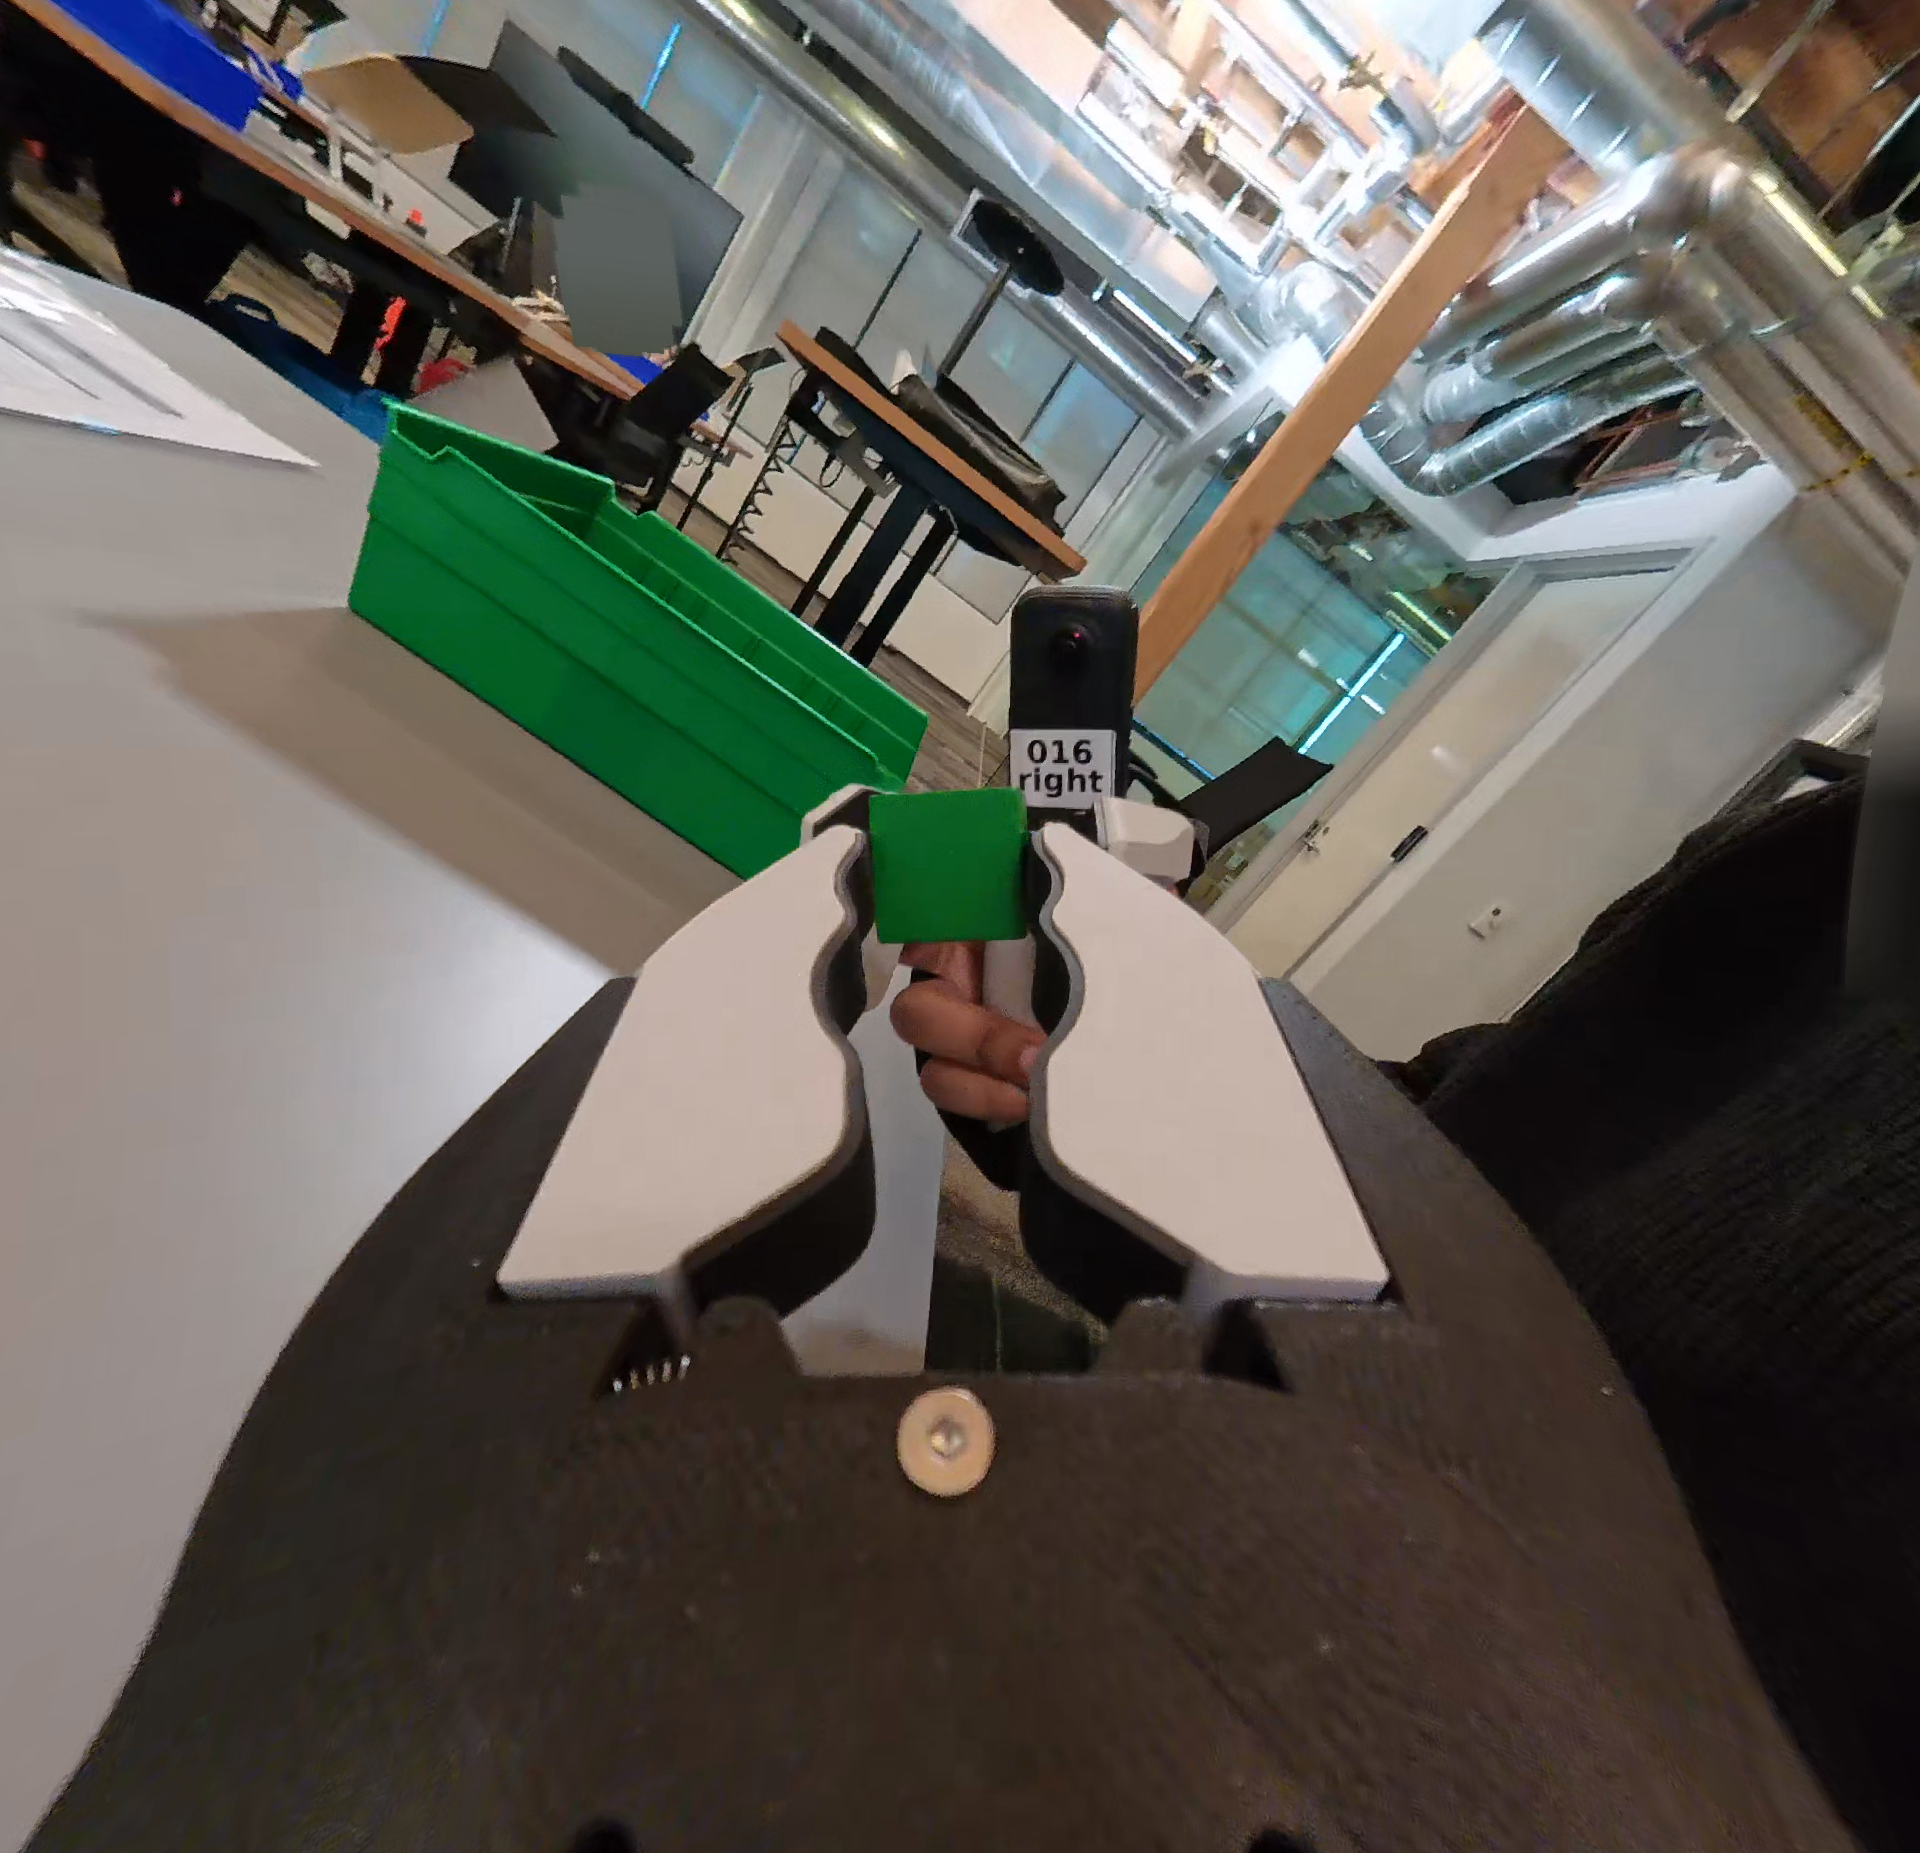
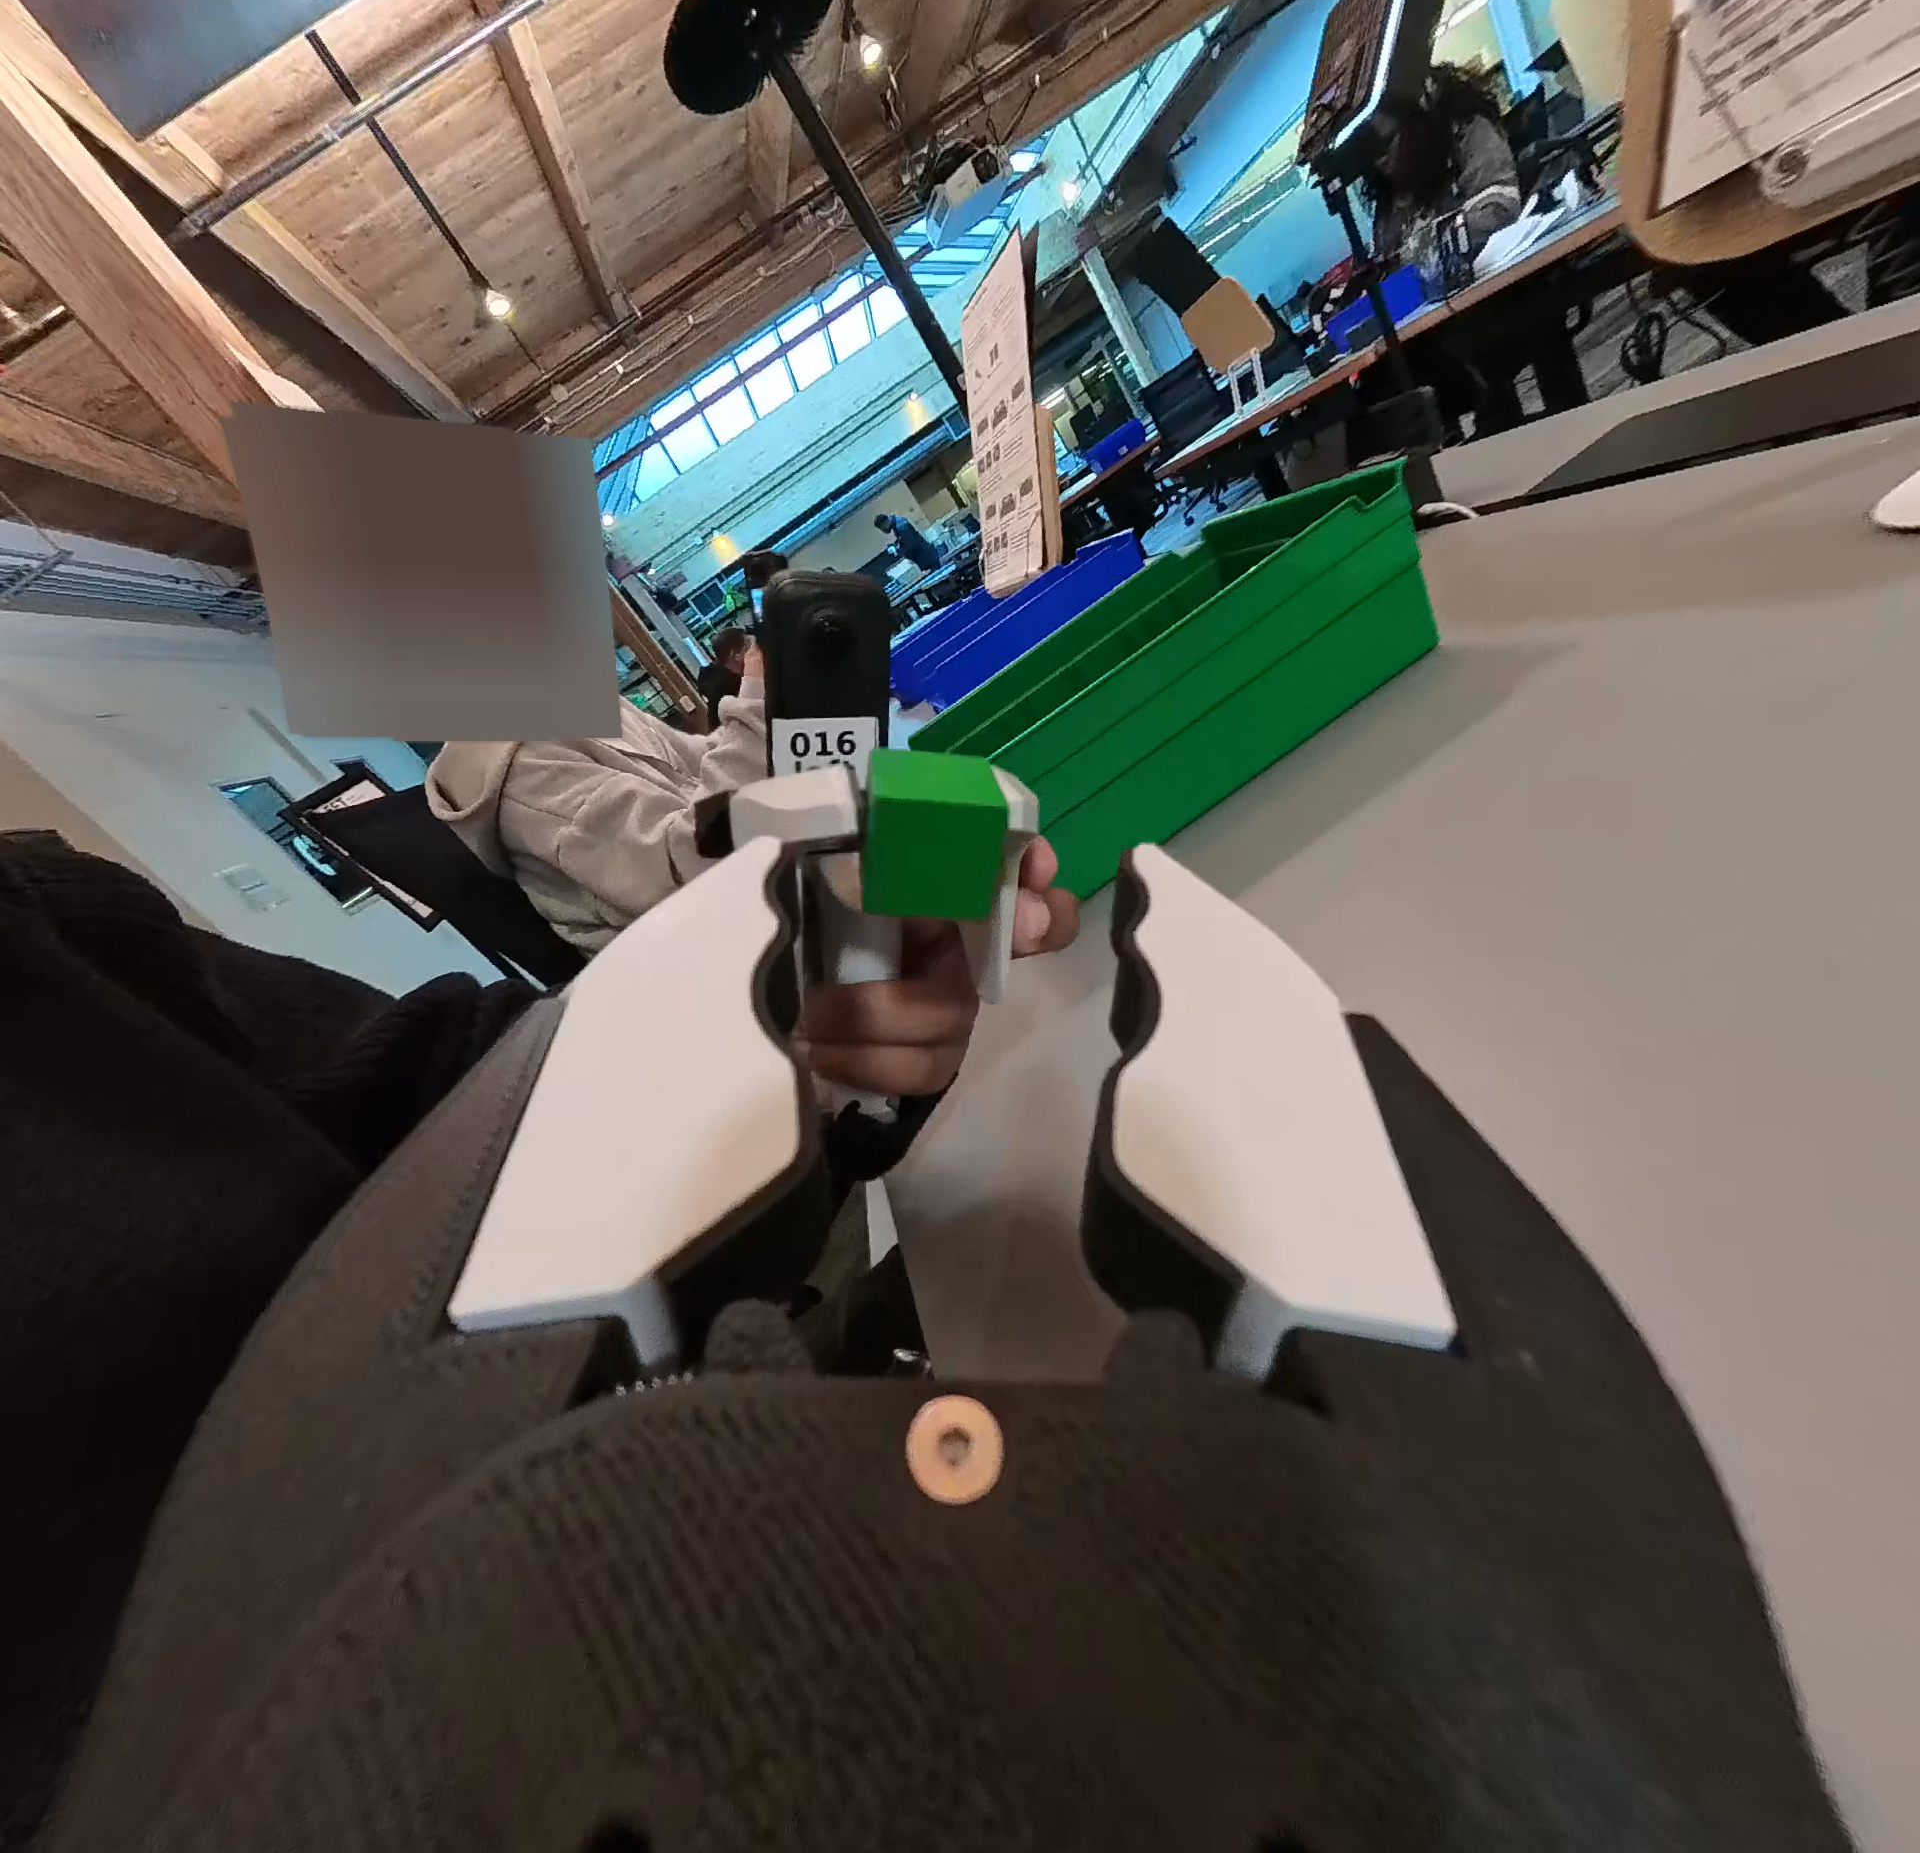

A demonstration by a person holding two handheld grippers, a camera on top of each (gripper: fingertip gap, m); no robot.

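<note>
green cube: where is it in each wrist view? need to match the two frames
Left wrist view: the green cube sits at picture centre, clamped between the left gripper jaws.
Right wrist view: the same cube is centre, slightly left, held by the other gripper, ahead of the open right gripper.
Shared landmark: the green bin on the grey table, left of the cube in the left view, right of it in the right view.

Left gripper (image 1: 948,873) clamps small green cube (image 1: 948,865) above grey tabletop (image 1: 260,868); long green plastic bin (image 1: 623,640) sits just behind, w/ right gripper (image 1: 1132,837) facing.
</note>
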